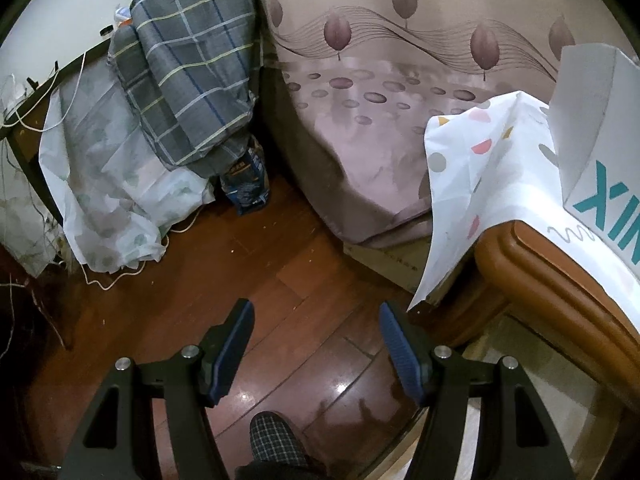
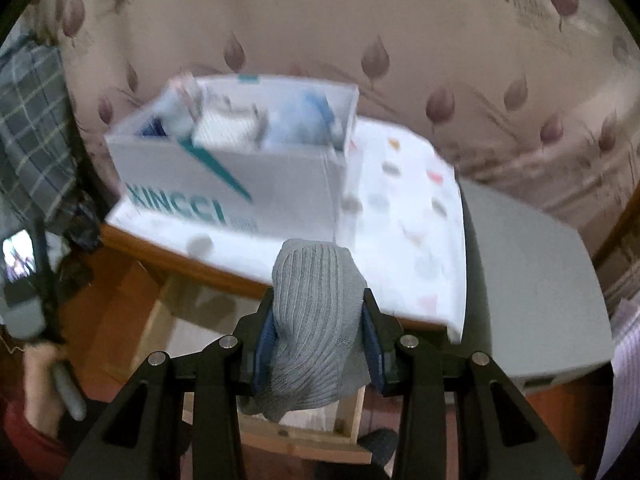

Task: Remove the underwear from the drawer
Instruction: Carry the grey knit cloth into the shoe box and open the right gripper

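the right tongs (image 2: 318,322) are clamping a grey ribbed piece of underwear (image 2: 316,320), its bunched top poking up past the blue pads (image 2: 264,340) and its loose end hanging down behind them. the garment is sitting above the open wooden drawer (image 2: 296,432), clear of its pale inside. beyond it a wooden counter (image 2: 168,256) is carrying a white dotted cloth (image 2: 404,216), and on that cloth a white cardboard box (image 2: 224,180) with teal lettering is standing open, with pale and blue items showing inside; the view is blurred, so what they are is hard to tell. a grey slab (image 2: 532,280) is lying to the right of the cloth.

the left tongs (image 1: 316,344) are hanging apart with nothing between the blue pads, pointing down at the reddish wooden floor (image 1: 248,280). a checked slipper (image 1: 276,436) is showing at the lower edge of the left wrist view. the bed (image 1: 360,132) with its mauve leaf-pattern cover is filling the upper right of that view, and a grey plaid bundle (image 1: 188,64) is leaning over white sheeting (image 1: 108,184) at the left. at the far left of the right wrist view a hand (image 2: 40,376) is gripping a grey handle.
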A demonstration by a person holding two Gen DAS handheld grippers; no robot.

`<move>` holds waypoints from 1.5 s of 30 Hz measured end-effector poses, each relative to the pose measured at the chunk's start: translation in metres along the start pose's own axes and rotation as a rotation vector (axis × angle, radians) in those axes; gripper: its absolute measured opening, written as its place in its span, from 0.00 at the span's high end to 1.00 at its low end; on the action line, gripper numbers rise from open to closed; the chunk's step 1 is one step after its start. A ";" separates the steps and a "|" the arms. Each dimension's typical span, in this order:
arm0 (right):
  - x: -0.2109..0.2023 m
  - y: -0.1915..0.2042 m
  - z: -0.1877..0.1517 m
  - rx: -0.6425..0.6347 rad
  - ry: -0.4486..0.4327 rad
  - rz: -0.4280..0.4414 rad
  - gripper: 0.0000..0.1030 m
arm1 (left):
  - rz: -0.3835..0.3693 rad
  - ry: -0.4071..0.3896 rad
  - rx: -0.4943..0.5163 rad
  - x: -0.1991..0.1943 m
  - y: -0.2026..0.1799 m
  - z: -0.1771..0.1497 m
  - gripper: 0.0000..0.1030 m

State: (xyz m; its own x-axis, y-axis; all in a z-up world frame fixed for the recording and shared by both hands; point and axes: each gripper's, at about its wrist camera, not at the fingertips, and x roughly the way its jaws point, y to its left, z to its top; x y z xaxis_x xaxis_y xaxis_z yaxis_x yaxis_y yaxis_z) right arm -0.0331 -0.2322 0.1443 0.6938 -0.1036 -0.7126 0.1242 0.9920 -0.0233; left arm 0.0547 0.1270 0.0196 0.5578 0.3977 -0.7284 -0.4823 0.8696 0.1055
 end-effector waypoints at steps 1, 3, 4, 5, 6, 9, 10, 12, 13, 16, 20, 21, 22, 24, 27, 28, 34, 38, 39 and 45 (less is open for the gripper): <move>-0.005 0.002 0.009 -0.011 -0.017 0.000 0.65 | 0.002 0.001 -0.002 0.000 0.001 0.000 0.35; -0.012 0.007 0.030 -0.030 -0.055 -0.003 0.65 | -0.001 0.006 -0.001 0.001 0.001 0.000 0.35; -0.014 0.009 0.039 -0.032 -0.066 0.003 0.65 | -0.006 0.006 0.000 0.001 0.001 0.000 0.35; -0.014 0.011 0.052 -0.036 -0.084 0.008 0.65 | -0.010 0.006 0.005 0.000 -0.001 0.000 0.35; -0.014 0.013 0.062 -0.039 -0.097 0.009 0.65 | -0.012 0.006 0.008 0.000 -0.001 -0.001 0.35; -0.005 0.022 0.092 -0.040 -0.122 0.026 0.65 | -0.018 -0.001 0.019 -0.002 -0.002 -0.001 0.35; -0.001 0.025 0.100 -0.041 -0.128 0.031 0.65 | -0.020 -0.002 0.022 -0.002 -0.003 0.000 0.35; 0.012 0.033 0.120 -0.051 -0.135 0.030 0.65 | -0.023 -0.003 0.021 -0.002 -0.002 0.000 0.35; 0.016 0.037 0.125 -0.057 -0.139 0.029 0.65 | -0.024 -0.003 0.023 -0.002 -0.003 0.000 0.35; 0.038 0.050 0.147 -0.078 -0.131 0.027 0.65 | -0.026 -0.006 0.032 -0.003 -0.003 0.000 0.35; 0.069 0.062 0.169 -0.096 -0.106 0.011 0.65 | -0.032 -0.007 0.039 -0.003 -0.004 0.002 0.35; 0.075 0.063 0.172 -0.097 -0.100 0.007 0.64 | -0.034 -0.010 0.038 -0.003 -0.004 0.003 0.35; 0.083 0.065 0.175 -0.098 -0.090 0.004 0.64 | -0.033 -0.013 0.041 -0.003 -0.005 0.003 0.35; 0.099 0.067 0.180 -0.089 -0.069 0.006 0.64 | -0.035 -0.018 0.047 -0.004 -0.006 0.004 0.35; 0.123 0.066 0.185 -0.075 -0.046 -0.005 0.62 | -0.037 -0.017 0.046 -0.005 -0.005 0.004 0.35; 0.128 0.065 0.185 -0.067 -0.041 -0.006 0.62 | -0.043 -0.014 0.044 -0.005 -0.006 0.004 0.35; 0.154 0.060 0.183 -0.039 0.002 -0.009 0.58 | -0.069 -0.006 0.052 -0.005 -0.009 0.005 0.35; 0.163 0.060 0.178 -0.049 0.015 -0.022 0.54 | -0.092 -0.011 0.064 -0.007 -0.013 0.004 0.35; 0.162 0.060 0.179 -0.048 0.011 -0.021 0.54 | -0.096 -0.011 0.065 -0.007 -0.013 0.004 0.35; 0.157 0.061 0.177 -0.043 -0.005 -0.032 0.40 | -0.129 -0.014 0.072 -0.009 -0.016 0.003 0.35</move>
State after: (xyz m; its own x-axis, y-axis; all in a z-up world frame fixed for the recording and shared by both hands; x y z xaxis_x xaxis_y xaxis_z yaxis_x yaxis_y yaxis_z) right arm 0.2090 -0.2003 0.1554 0.6932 -0.1358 -0.7078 0.1158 0.9903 -0.0766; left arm 0.0599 0.1102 0.0263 0.6217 0.2846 -0.7297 -0.3561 0.9325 0.0602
